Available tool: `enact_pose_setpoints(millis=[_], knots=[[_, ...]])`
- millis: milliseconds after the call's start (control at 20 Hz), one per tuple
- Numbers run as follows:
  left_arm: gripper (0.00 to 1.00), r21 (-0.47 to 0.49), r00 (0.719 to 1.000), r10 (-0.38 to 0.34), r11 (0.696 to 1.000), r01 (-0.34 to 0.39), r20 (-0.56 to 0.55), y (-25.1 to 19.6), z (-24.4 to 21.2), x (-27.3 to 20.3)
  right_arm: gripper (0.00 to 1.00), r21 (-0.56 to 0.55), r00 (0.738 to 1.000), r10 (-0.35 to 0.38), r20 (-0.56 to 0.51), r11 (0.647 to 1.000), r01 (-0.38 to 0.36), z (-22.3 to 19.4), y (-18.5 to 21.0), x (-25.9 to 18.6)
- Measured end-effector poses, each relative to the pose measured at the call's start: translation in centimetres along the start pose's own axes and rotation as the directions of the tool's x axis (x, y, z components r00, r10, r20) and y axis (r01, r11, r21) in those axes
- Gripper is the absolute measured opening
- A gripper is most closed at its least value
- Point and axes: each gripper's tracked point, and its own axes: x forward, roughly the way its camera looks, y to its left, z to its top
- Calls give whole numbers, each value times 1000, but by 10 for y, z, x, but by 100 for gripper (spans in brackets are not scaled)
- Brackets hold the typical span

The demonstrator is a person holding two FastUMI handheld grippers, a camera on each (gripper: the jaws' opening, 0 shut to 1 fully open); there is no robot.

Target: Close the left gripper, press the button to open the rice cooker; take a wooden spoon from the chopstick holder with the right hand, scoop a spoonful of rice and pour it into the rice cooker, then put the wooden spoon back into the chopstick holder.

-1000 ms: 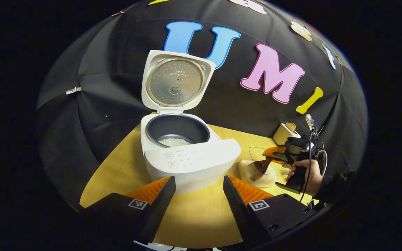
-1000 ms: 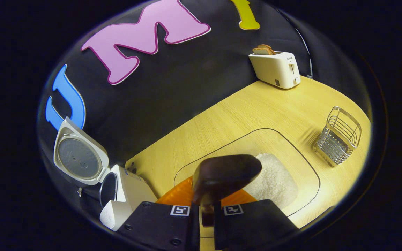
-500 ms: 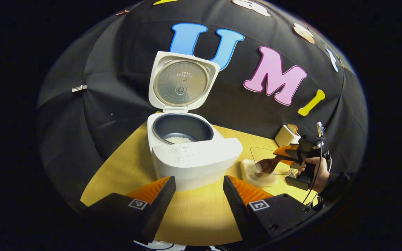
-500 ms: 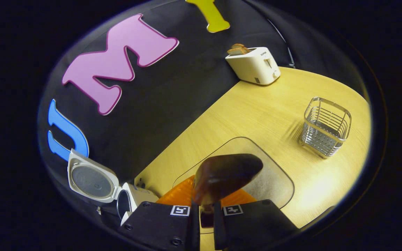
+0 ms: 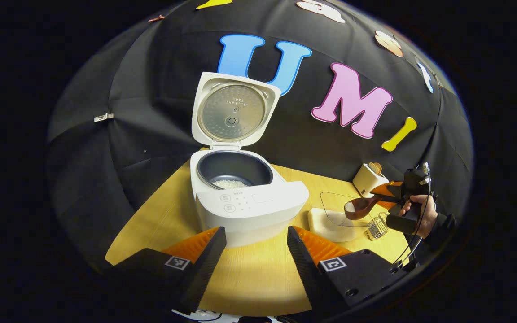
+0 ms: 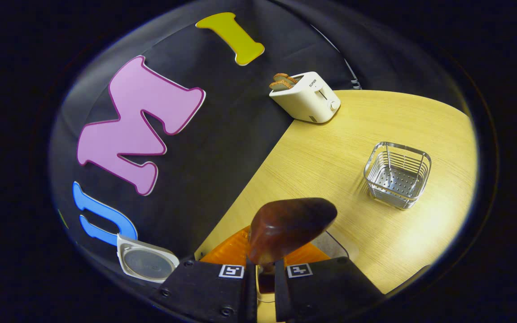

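Note:
The white rice cooker (image 5: 249, 208) stands open with its lid (image 5: 234, 110) upright, and a little rice lies in the dark inner pot (image 5: 229, 183). My left gripper (image 5: 256, 251) hovers open in front of the cooker, holding nothing. To the right, a hand holds my right gripper (image 5: 397, 197) above the table, shut on the handle of the wooden spoon (image 5: 359, 207), whose bowl carries white rice. In the right gripper view the spoon's dark back (image 6: 290, 226) sticks out past the right gripper (image 6: 265, 273). The wire chopstick holder (image 6: 397, 175) stands unfilled on the table.
A white tray of rice (image 5: 326, 222) sits just right of the cooker, below the spoon. A toaster (image 6: 305, 96) with bread stands at the table's back edge against the black cloth. The cooker's lid (image 6: 144, 262) shows low at the left. Bare wooden table (image 6: 375, 116) surrounds the holder.
My right gripper has lifted the spoon up out of the rice tray, now with rice in it, and tilted upward. The left gripper has barely shifted and stays open.

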Motion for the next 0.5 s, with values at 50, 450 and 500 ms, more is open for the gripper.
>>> enact_pose_setpoints(millis=[50, 450, 500], knots=[[89, 1, 1000, -1, 1000, 1, 2, -2, -1, 1, 20, 10, 1000, 9, 0, 1000, -9, 4, 6, -4], [89, -21, 1000, 20, 1000, -20, 19, 1, -1, -3, 20, -28, 988, 146, -53, 989, -147, 5, 94, -19], [89, -25, 999, 26, 999, -26, 23, 2, 0, -4, 20, -30, 984, 163, -65, 986, -166, 2, 105, -19]])
